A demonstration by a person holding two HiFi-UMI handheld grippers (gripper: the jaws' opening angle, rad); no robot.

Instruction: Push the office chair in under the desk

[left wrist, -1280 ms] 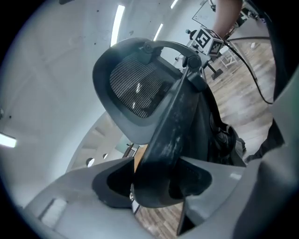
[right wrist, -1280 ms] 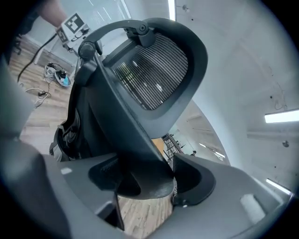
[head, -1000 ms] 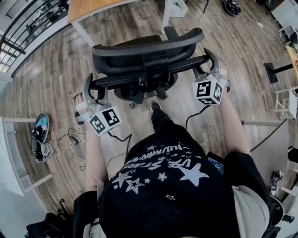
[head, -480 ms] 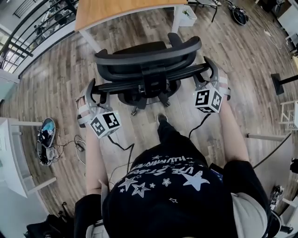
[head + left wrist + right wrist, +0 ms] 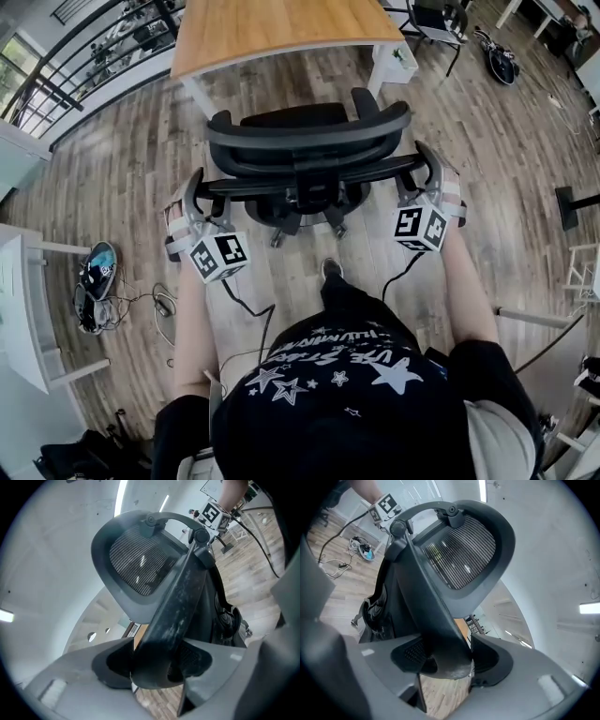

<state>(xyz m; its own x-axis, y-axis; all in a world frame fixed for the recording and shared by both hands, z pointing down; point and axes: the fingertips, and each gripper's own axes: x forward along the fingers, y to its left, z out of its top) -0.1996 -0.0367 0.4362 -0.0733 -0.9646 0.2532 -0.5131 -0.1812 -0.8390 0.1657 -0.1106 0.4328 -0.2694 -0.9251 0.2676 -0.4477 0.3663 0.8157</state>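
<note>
A black mesh office chair (image 5: 309, 131) stands on the wood floor just short of the wooden-topped desk (image 5: 281, 23), its back towards me. My left gripper (image 5: 199, 190) is shut on the left end of the chair's back bar (image 5: 173, 606); that bar fills the gap between the jaws of the left gripper (image 5: 157, 663). My right gripper (image 5: 424, 169) holds the bar's right end. In the right gripper view the bar (image 5: 426, 597) lies between the jaws of the right gripper (image 5: 450, 660), which have just been closing on it. The mesh back (image 5: 464, 550) rises above.
A white desk leg (image 5: 398, 61) stands right of the chair. Shoes and cables (image 5: 94, 277) lie on the floor at left, beside a white table (image 5: 19, 309). Another chair (image 5: 436, 14) is at the far right. My foot (image 5: 331, 272) is behind the chair's base.
The chair and both grippers have moved forward towards the desk, and more of the desktop shows at the top of the head view.
</note>
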